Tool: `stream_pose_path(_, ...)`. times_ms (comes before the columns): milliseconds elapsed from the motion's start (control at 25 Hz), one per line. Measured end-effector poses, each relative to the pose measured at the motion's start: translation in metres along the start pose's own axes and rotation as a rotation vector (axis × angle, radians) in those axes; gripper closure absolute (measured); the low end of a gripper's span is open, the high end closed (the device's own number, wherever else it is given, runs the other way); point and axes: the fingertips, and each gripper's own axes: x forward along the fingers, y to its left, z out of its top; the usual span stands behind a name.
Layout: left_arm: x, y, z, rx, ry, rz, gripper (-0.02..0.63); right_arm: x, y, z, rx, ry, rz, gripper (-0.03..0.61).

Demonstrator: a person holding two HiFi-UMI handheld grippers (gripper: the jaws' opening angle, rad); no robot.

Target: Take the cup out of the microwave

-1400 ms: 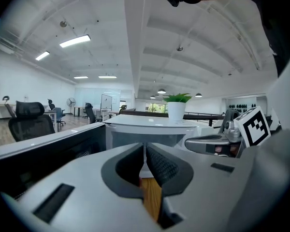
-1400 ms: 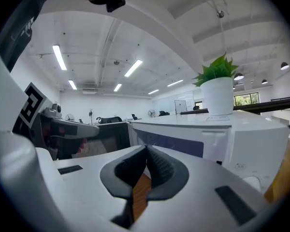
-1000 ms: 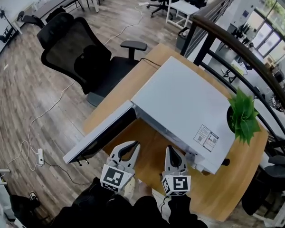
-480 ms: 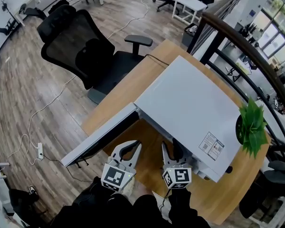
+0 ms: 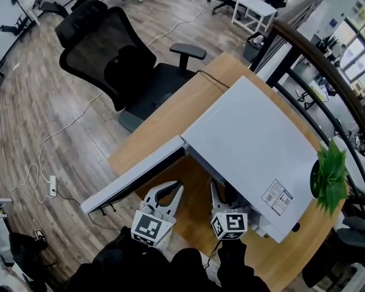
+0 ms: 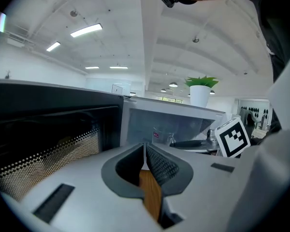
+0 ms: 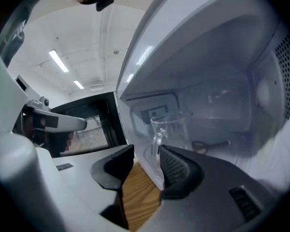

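Observation:
A clear glass cup [image 7: 168,129] with a handle stands inside the white microwave [image 5: 255,145], close to the front of the cavity. The microwave's door [image 5: 134,178] hangs open to the left. My right gripper [image 7: 146,151] is open and points into the cavity, its jaws just short of the cup with nothing between them. In the head view the right gripper [image 5: 222,193] sits at the oven's mouth. My left gripper [image 5: 173,192] is beside it, in front of the open door, with its fingertips touching and empty. The left gripper view shows the cup [image 6: 165,135] faintly inside.
The microwave stands on a wooden table [image 5: 170,126]. A potted green plant [image 5: 331,172] is behind the oven at the right. A black office chair [image 5: 109,59] stands beyond the table's far left edge. A dark railing [image 5: 304,47] runs along the right.
The right gripper's jaws have gone from shut to open. Both grippers have dropped and edged toward the microwave's opening.

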Motion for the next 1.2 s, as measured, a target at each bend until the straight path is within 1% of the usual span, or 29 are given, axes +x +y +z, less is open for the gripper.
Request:
stream_pose_path(200,0.001,0.01,0.0,-0.011,-0.001,0.022,0.578,0.012,0.003,0.0,-0.01,0.016,0.024,0.405)
stream_pose_path(320,0.002,0.015,0.001,-0.016,-0.022,0.035,0.578,0.021,0.005,0.002,-0.018,0.021,0.037,0.408)
stream_pose_path(440,0.001,0.02,-0.002,-0.024,0.005,0.045,0.578,0.029,0.006,0.003,-0.022,0.025,0.042,0.411)
stream_pose_path(560,0.002,0.028,-0.001,-0.027,-0.022,0.06,0.578,0.035,0.008,0.004,-0.029,0.025,0.045,0.425)
stream_pose_path(640,0.001,0.033,-0.001,-0.032,-0.023,0.068,0.578,0.039,0.01,0.004,-0.035,0.025,0.047,0.434)
stream_pose_path(760,0.0,0.037,-0.003,-0.032,0.01,0.073,0.578,0.043,0.01,0.005,-0.042,0.025,0.04,0.467)
stream_pose_path(840,0.0,0.039,-0.005,-0.032,0.012,0.078,0.578,0.046,0.008,0.006,-0.048,0.021,0.029,0.507)
stream_pose_path(880,0.0,0.041,-0.005,-0.032,0.006,0.08,0.578,0.047,0.008,0.006,-0.052,0.018,0.025,0.544)
stream_pose_path(960,0.0,0.042,-0.004,-0.03,-0.013,0.083,0.578,0.049,0.009,0.007,-0.066,0.012,0.023,0.55)
stream_pose_path(1080,-0.003,0.044,-0.004,-0.024,-0.009,0.087,0.578,0.049,0.012,0.01,-0.097,-0.003,0.025,0.557)
stream_pose_path(1200,-0.007,0.044,-0.003,-0.023,0.012,0.089,0.578,0.045,0.014,0.013,-0.074,-0.022,0.041,0.558)
